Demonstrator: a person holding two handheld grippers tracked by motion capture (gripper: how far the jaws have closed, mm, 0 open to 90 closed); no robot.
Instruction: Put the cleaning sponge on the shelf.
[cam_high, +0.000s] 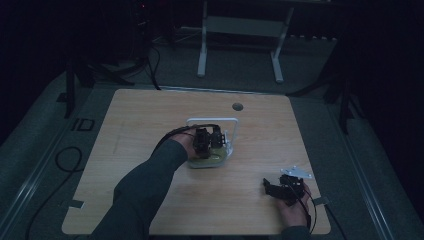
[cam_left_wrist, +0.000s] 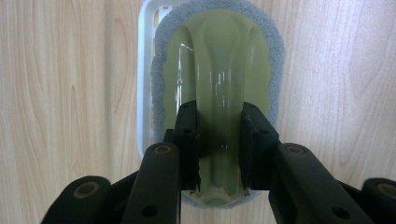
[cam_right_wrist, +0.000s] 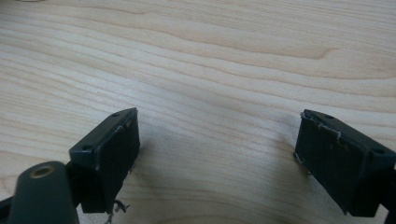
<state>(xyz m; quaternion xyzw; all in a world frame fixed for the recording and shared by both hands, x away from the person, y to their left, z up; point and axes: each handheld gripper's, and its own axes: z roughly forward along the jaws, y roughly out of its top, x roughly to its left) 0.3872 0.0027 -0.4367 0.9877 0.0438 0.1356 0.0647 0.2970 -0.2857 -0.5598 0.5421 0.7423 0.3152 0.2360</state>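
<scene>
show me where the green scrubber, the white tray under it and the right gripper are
green scrubber (cam_left_wrist: 219, 70), left gripper view, on its glossy raised handle.
white tray (cam_left_wrist: 144, 93), left gripper view, on its rim beside the scrubber's grey pad.
right gripper (cam_right_wrist: 217, 158), right gripper view, midway between its open jaws.

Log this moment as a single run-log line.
left gripper: shut on scrubber handle | scrubber: on white tray | right gripper: open over table

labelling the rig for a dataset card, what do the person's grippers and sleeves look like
Both grippers are black with two blocky jaws. The left gripper has flat pads on linkage arms with round brass-coloured pivots. The right gripper carries a pale grey three-cornered plate on top, and its pads show frayed threads at the edges. A black cable trails from each. The left forearm wears a dark long sleeve.
</scene>
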